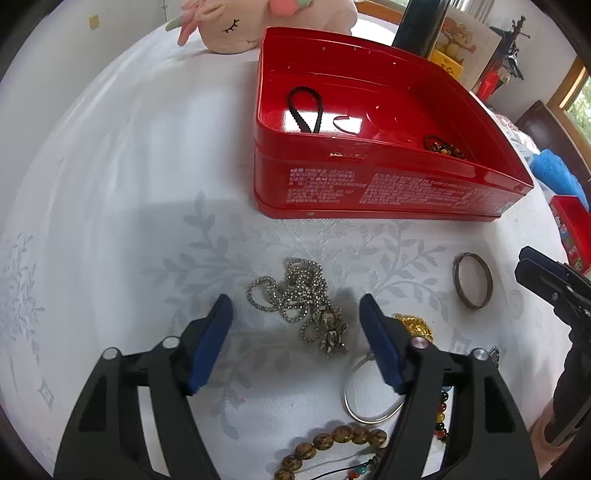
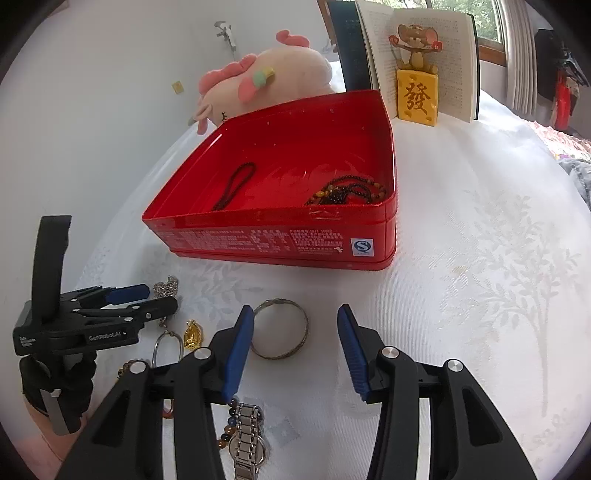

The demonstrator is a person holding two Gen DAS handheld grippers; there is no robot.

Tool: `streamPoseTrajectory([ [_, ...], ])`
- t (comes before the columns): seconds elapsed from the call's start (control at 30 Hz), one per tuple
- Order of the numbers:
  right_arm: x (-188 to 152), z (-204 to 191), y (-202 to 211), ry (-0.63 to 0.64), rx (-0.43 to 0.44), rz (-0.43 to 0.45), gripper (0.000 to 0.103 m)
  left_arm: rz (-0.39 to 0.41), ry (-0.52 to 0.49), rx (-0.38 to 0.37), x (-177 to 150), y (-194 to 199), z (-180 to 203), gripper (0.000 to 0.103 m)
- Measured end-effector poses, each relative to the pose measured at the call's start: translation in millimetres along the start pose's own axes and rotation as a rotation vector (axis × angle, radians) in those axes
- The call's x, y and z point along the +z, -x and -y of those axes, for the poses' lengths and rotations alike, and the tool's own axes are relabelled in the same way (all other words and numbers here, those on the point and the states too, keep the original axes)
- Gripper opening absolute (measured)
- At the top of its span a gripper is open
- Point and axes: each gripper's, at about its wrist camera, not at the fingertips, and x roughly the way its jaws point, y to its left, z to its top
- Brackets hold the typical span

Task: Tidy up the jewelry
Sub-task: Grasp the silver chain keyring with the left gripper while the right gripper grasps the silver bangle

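Observation:
An open red tin (image 1: 369, 188) (image 2: 280, 240) on the white tablecloth holds a black cord loop (image 1: 306, 110) and a dark bead strand (image 2: 347, 192). My left gripper (image 1: 295, 314) is open, its fingers either side of a silver chain with a pendant (image 1: 303, 299). My right gripper (image 2: 295, 317) is open and empty, just behind a metal bangle (image 2: 279, 334) (image 1: 472, 280). A gold pendant (image 2: 192, 334), a silver ring bangle (image 1: 369, 402), brown wooden beads (image 1: 332, 439) and a steel watch (image 2: 247, 439) lie close by.
A pink plush toy (image 2: 266, 81), an open book with a mouse figurine (image 2: 417, 70) and a dark bottle (image 1: 421, 26) stand behind the tin. A second red box (image 1: 572, 229) sits at the right edge.

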Motion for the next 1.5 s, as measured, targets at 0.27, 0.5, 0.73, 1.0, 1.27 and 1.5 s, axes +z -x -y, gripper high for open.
streamPoseTrajectory([
  [0.27, 0.5, 2.7, -4.9, -0.009, 0.006, -0.015, 0.047, 0.010, -0.031, 0.021, -0.8, -2.7, 4.1, 0.031],
  [0.5, 0.5, 6.0, -15.4, -0.023, 0.006, -0.048, 0.048, 0.018, -0.005, -0.012, 1.0, -1.6, -3.3, 0.015],
  [0.73, 0.7, 11.1, -21.1, -0.034, -0.006, -0.062, 0.042, 0.027, 0.014, -0.035, 1.2, 0.4, -6.1, 0.014],
  [1.0, 1.9, 8.3, -32.6, -0.013, -0.005, -0.093, 0.030, 0.030, 0.017, -0.045, 0.0, 1.3, -7.2, 0.014],
  [1.27, 1.4, -7.2, -44.9, 0.094, -0.096, -0.093, 0.015, 0.023, 0.005, -0.038, 1.5, -2.3, -5.8, 0.015],
  [1.5, -3.4, -14.0, -43.0, 0.135, -0.105, -0.077, 0.003, 0.033, 0.010, -0.041, 1.1, -1.3, -5.7, 0.014],
])
